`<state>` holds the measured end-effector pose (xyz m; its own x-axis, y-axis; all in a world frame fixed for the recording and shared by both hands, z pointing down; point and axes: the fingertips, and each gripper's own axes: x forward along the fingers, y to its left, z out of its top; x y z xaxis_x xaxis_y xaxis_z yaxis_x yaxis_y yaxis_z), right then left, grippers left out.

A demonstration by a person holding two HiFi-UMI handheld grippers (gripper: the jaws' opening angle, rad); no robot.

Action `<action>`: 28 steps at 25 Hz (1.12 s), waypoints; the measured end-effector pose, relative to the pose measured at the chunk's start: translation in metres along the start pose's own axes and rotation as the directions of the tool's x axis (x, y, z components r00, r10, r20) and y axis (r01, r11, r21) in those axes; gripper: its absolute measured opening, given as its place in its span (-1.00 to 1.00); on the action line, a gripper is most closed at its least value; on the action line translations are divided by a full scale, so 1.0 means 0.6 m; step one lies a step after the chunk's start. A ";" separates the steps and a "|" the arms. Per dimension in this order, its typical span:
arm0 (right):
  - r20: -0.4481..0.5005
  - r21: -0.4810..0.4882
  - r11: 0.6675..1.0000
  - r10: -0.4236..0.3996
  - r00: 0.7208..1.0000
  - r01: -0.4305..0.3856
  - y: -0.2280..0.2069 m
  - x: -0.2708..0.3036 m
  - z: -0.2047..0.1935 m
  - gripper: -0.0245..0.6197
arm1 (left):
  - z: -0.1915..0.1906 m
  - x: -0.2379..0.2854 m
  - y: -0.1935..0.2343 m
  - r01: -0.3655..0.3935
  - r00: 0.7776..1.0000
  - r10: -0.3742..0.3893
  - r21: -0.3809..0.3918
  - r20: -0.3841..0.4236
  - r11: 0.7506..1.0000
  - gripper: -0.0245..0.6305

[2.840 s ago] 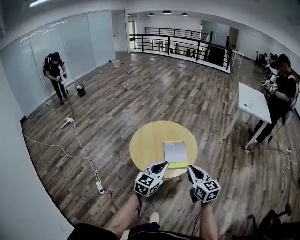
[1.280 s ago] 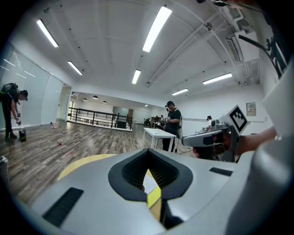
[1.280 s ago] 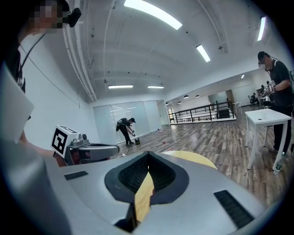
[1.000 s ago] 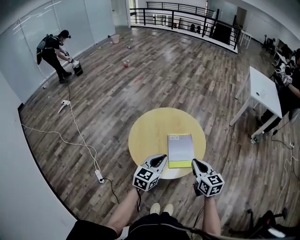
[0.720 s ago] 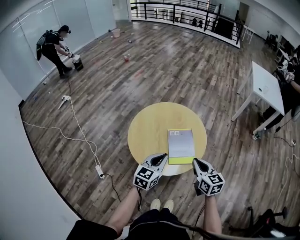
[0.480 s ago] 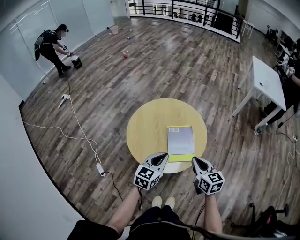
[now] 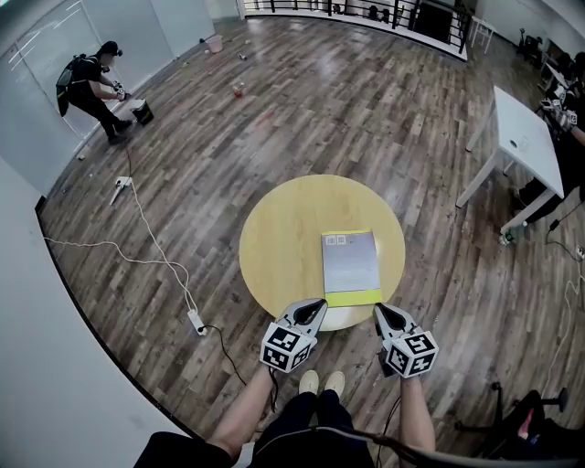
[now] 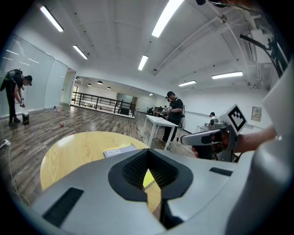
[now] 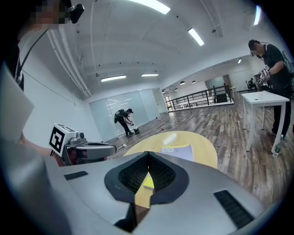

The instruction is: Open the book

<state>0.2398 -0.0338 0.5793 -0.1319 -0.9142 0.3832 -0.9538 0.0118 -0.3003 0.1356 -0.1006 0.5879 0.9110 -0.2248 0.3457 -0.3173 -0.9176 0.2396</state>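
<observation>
Now | I see one book [image 7: 351,267], closed, on one table [image 7: 283,247] | left gripper [image 7: 319,304], right gripper [image 7: 378,310]: both squeezed together, empty

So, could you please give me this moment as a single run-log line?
grey book with yellow-green edge: closed, flat on round yellow wooden table | left gripper: shut, empty | right gripper: shut, empty

A big open-plan office floor.
Around the round yellow wooden table [image 7: 283,238]: bare wood-plank floor [image 7: 347,119], glass partition wall [image 7: 37,50] far left, black railing [image 7: 384,9] beyond, white rectangular desk [image 7: 526,137] right.
</observation>
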 end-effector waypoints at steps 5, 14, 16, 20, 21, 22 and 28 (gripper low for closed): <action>-0.025 0.040 0.999 -0.023 0.999 0.024 -0.021 -0.003 -0.036 -0.91 | -0.038 0.006 -0.001 0.004 0.999 -0.005 -0.023 -0.036 1.000 -0.93; -0.077 0.105 0.994 -0.012 0.997 0.020 -0.032 0.010 -0.114 -0.91 | -0.103 0.022 -0.011 0.010 0.996 -0.016 -0.065 -0.087 0.998 -0.93; -0.088 0.118 0.993 -0.004 0.996 0.015 -0.033 0.016 -0.132 -0.91 | -0.119 0.026 -0.012 0.014 0.995 -0.022 -0.077 -0.100 0.997 -0.93; -0.113 0.135 0.991 0.012 0.994 0.003 -0.033 0.027 -0.165 -0.91 | -0.149 0.034 -0.010 0.013 0.992 -0.023 -0.084 -0.125 0.996 -0.93; -0.117 0.141 0.990 0.013 0.993 0.003 -0.034 0.028 -0.173 -0.91 | -0.155 0.035 -0.009 0.011 0.991 -0.022 -0.090 -0.129 0.996 -0.93; -0.121 0.146 0.989 0.014 0.993 0.004 -0.036 0.029 -0.179 -0.91 | -0.161 0.037 -0.009 0.009 0.991 -0.022 -0.096 -0.132 0.995 -0.93; -0.130 0.165 0.986 0.018 0.991 0.003 -0.044 0.035 -0.201 -0.91 | -0.186 0.045 -0.008 0.004 0.989 -0.023 -0.125 -0.148 0.992 -0.93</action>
<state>0.2297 -0.0046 0.7009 -0.1833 -0.8536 0.4877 -0.8965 -0.0584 -0.4392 0.1323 -0.0660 0.6973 0.8692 -0.1531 0.4703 -0.3439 -0.8705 0.3522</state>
